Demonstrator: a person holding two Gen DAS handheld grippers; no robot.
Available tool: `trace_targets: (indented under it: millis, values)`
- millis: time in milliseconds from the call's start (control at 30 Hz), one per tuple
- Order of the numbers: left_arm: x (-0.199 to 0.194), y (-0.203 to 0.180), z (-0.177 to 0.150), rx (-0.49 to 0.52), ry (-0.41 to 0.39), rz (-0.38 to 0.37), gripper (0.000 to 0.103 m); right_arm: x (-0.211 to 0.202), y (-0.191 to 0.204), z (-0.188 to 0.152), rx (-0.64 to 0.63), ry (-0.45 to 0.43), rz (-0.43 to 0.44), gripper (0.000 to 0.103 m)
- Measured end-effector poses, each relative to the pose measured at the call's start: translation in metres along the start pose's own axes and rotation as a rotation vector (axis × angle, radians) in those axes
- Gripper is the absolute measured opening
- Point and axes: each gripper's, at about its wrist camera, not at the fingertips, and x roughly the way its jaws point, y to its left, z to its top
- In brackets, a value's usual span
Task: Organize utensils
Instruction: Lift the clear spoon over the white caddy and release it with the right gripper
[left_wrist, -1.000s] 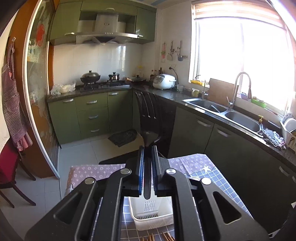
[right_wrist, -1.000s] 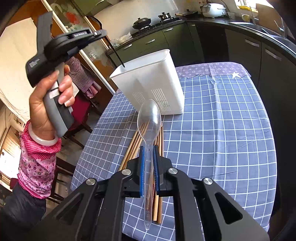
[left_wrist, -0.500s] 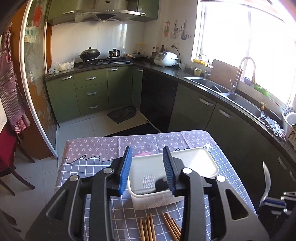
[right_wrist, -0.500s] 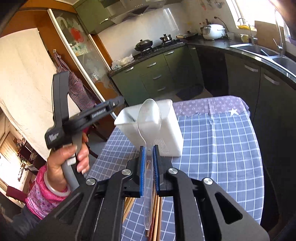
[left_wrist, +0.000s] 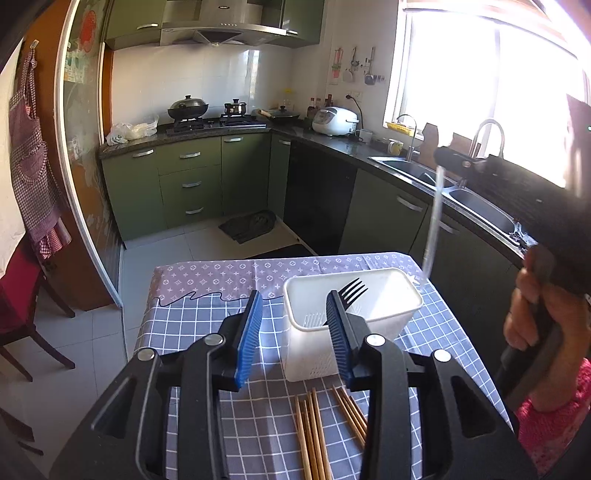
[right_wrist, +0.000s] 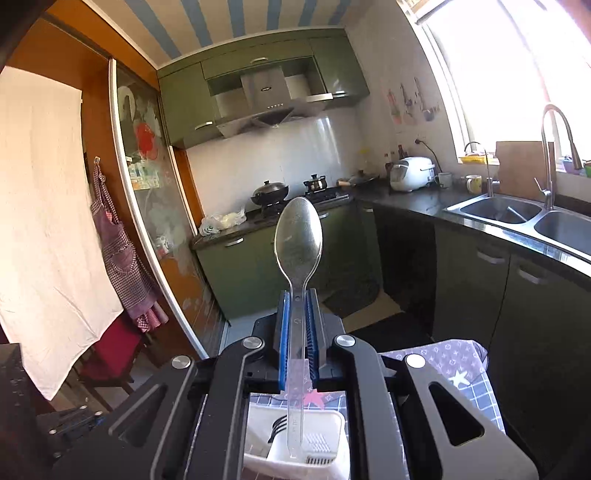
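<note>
A white utensil basket (left_wrist: 391, 317) stands on the checked tablecloth (left_wrist: 192, 325) with a black fork (left_wrist: 351, 291) leaning inside it. My left gripper (left_wrist: 295, 336) is open and empty, just in front of the basket. My right gripper (right_wrist: 298, 321) is shut on a clear plastic spoon (right_wrist: 298, 240), held upright above the basket (right_wrist: 325, 461), handle end pointing down into it. In the left wrist view the spoon (left_wrist: 433, 229) hangs over the basket's right end. Several wooden chopsticks (left_wrist: 314, 435) lie on the cloth in front of the basket.
The table's far edge has a purple patterned cloth strip (left_wrist: 258, 273). Green kitchen cabinets (left_wrist: 192, 181), a stove with pots (left_wrist: 188, 109) and a sink (left_wrist: 476, 206) lie beyond. A red chair (left_wrist: 18, 306) stands at the left.
My left gripper opened, let the black fork into the basket and drew back. My right gripper lifted the clear spoon off the table, turned it upright and brought it above the basket.
</note>
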Motion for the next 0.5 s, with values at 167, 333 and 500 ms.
trace_targets:
  millis: [167, 333, 500]
  values:
    - [-0.014, 0.006, -0.01, 0.02, -0.001, 0.015, 0.036, 0.043, 0.002, -0.021, -0.02, 0.044, -0.009, 0.01]
    - [-0.016, 0.01, -0.015, 0.029, 0.0, 0.02, 0.036, 0.037, 0.001, -0.043, -0.06, 0.046, -0.026, 0.01]
    - [-0.008, 0.012, -0.017, 0.023, 0.022, 0.014, 0.036, 0.024, -0.002, -0.072, -0.103, 0.081, -0.036, 0.01]
